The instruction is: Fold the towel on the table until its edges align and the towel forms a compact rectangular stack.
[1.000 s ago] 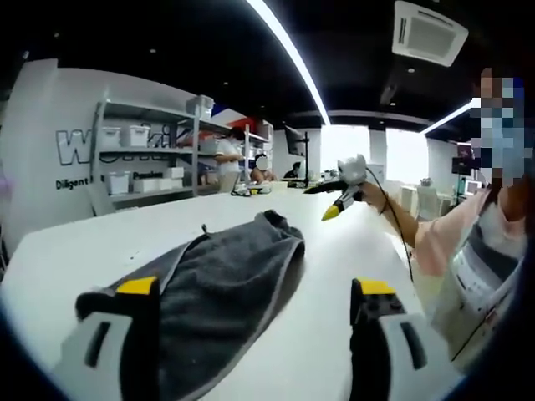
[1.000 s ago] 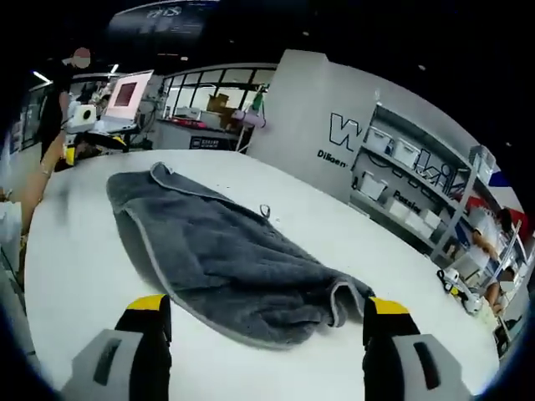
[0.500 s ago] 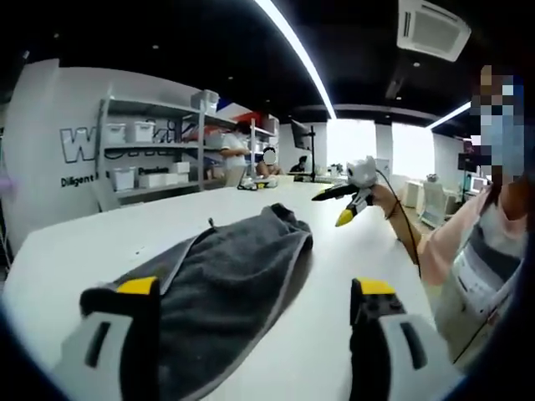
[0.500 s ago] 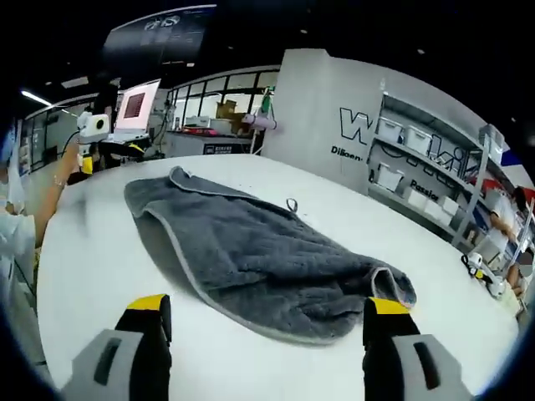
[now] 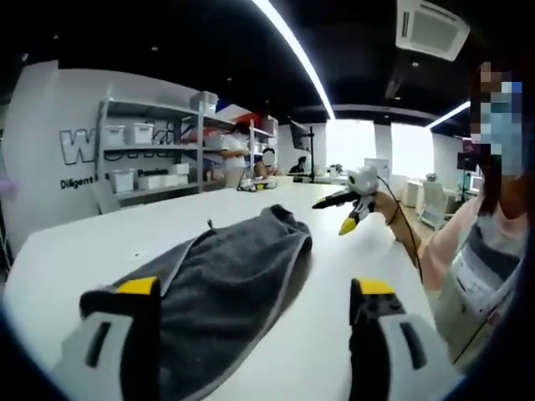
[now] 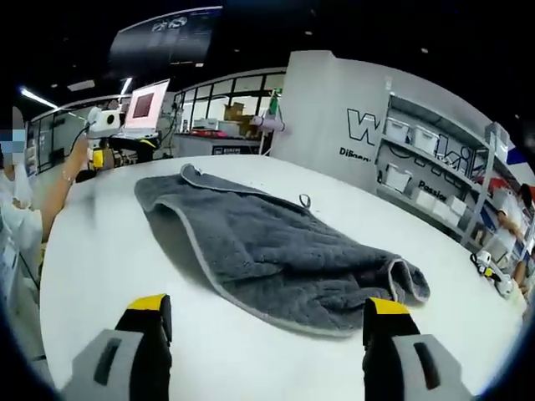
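Nearest in the left gripper view, the left gripper point(image 5: 255, 313) hangs over the table point(image 5: 326, 284) with its fingers point(image 5: 138, 322) spread wide and nothing between them; the near end of the towel point(image 5: 221, 292) shows in the gap, lying flat below rather than pinched. In the right gripper view the right gripper point(image 6: 259, 334) is the same: fingers point(image 6: 384, 334) well apart, empty, poised above the table point(image 6: 100, 251) just short of the towel's point(image 6: 267, 251) long hemmed edge.

The towel lies on the table between the two grippers, a grey strip running away from each camera. It looks loosely doubled over lengthwise, with a rumpled, rolled end and a small hang loop point(image 6: 305, 200) on its far edge. The edges do not line up, and the outline is a slanted, uneven shape, not a rectangle.

By my reading, the fold is at an early stage: perhaps one rough fold is in, with neither gripper on the cloth. Left to do: flatten the bunched end, square the hems, and fold again into a compact stack.

Farther off, the right gripper point(image 5: 351, 196) shows across the table in the left gripper view. Shelves point(image 5: 146, 159) stand behind.
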Available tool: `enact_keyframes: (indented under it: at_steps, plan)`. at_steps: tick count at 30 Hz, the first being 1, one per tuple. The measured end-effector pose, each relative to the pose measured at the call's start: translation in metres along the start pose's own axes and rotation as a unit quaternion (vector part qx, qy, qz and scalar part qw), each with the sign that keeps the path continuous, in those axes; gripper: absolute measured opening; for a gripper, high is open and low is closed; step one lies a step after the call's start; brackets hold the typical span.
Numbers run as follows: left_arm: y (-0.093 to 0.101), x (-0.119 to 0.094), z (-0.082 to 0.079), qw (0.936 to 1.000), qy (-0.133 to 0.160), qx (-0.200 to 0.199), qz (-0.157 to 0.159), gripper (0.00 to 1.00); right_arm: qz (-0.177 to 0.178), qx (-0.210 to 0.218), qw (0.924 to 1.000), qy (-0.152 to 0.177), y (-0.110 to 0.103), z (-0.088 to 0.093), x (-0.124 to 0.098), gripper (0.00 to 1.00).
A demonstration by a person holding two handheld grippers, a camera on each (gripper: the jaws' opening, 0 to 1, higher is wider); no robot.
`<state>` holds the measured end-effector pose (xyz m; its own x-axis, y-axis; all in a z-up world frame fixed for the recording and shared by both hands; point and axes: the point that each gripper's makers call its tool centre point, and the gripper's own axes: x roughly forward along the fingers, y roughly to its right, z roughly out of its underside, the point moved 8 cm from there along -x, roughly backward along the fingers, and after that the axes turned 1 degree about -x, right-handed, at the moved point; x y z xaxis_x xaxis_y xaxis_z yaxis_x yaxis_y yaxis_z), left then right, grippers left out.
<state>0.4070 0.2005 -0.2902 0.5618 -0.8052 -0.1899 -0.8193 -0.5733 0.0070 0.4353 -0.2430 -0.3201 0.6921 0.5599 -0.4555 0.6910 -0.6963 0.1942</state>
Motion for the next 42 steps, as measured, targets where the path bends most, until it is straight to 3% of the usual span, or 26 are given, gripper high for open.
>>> enact_keyframes:
  at_steps: [11,19,27,35,42]
  plan:
    - [0.004,0.000,0.000,0.9998,0.004,0.004,0.017,0.99,0.002,0.007,1.0000,0.003,0.004,0.004,-0.001,0.99]
    - [0.004,0.000,-0.004,0.9991,0.037,-0.001,0.019,0.99,-0.011,0.002,0.9999,0.001,-0.001,0.004,0.002,0.99]
    - [-0.008,-0.002,-0.003,0.9996,0.026,0.000,-0.009,0.99,-0.018,-0.002,0.9998,0.001,-0.007,0.004,0.003,0.99]
    - [0.000,0.000,-0.005,0.9989,0.041,-0.016,0.016,0.99,-0.019,-0.002,0.9998,0.002,-0.006,0.003,0.003,0.99]
    - [0.006,0.003,-0.007,0.9992,0.033,-0.006,0.021,0.99,-0.023,0.003,0.9997,0.007,-0.007,0.003,0.003,0.99]
